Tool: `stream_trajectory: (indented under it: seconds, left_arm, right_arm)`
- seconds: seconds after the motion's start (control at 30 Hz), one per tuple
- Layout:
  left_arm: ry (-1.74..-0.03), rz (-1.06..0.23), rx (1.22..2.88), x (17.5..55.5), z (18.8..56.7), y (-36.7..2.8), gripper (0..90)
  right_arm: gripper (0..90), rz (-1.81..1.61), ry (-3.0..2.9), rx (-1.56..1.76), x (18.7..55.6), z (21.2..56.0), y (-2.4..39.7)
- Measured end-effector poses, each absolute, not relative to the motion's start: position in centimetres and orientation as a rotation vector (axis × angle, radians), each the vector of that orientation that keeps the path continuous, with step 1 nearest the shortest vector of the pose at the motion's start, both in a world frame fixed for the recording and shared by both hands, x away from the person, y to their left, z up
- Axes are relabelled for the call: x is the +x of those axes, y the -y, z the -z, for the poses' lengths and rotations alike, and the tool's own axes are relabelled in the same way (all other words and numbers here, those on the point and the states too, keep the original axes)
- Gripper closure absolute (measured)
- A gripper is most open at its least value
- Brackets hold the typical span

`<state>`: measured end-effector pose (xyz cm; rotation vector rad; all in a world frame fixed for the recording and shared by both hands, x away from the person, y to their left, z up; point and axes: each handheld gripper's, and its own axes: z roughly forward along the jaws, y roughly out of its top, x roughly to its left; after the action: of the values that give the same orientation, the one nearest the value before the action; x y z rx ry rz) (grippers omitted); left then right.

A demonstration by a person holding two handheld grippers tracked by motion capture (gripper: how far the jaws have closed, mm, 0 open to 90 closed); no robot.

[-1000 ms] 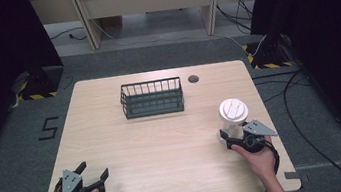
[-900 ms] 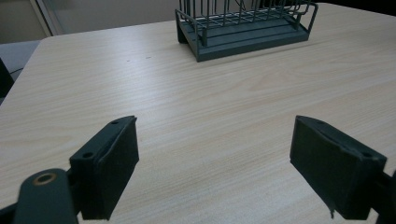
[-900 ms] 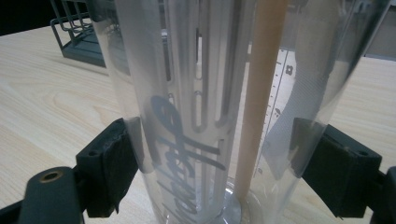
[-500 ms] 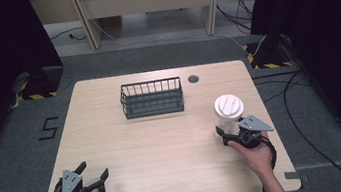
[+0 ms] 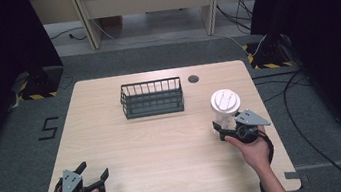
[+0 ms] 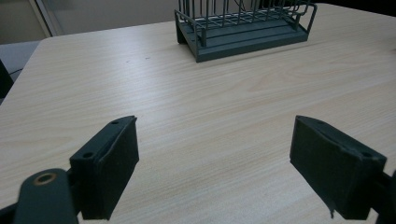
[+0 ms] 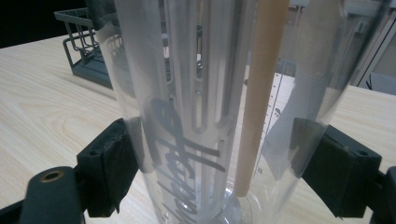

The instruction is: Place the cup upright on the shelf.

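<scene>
Gripping the clear lidded cup [image 5: 225, 108] at its lower wall, my right gripper [image 5: 224, 128] has both jaws pressed on it for stability, right of the rack [image 5: 151, 98]; my left gripper [image 5: 95, 177] idles wide open, empty.
</scene>
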<state>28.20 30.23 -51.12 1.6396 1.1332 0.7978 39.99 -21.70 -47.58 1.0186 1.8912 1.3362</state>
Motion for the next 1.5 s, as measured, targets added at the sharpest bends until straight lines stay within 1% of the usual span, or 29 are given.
stream_trajectory:
  seconds: [0.53,1.5]
  left_arm:
    - [-1.129,-0.795,1.641,28.2,51.1,-30.1,14.9]
    - [-1.119,-0.792,1.643,28.2,51.1,-29.9,14.9]
  right_arm:
    - [18.5,-1.328,-1.902,0.983,41.4,46.1,20.1]
    - [18.6,-1.347,-1.900,0.968,43.7,44.5,17.4]
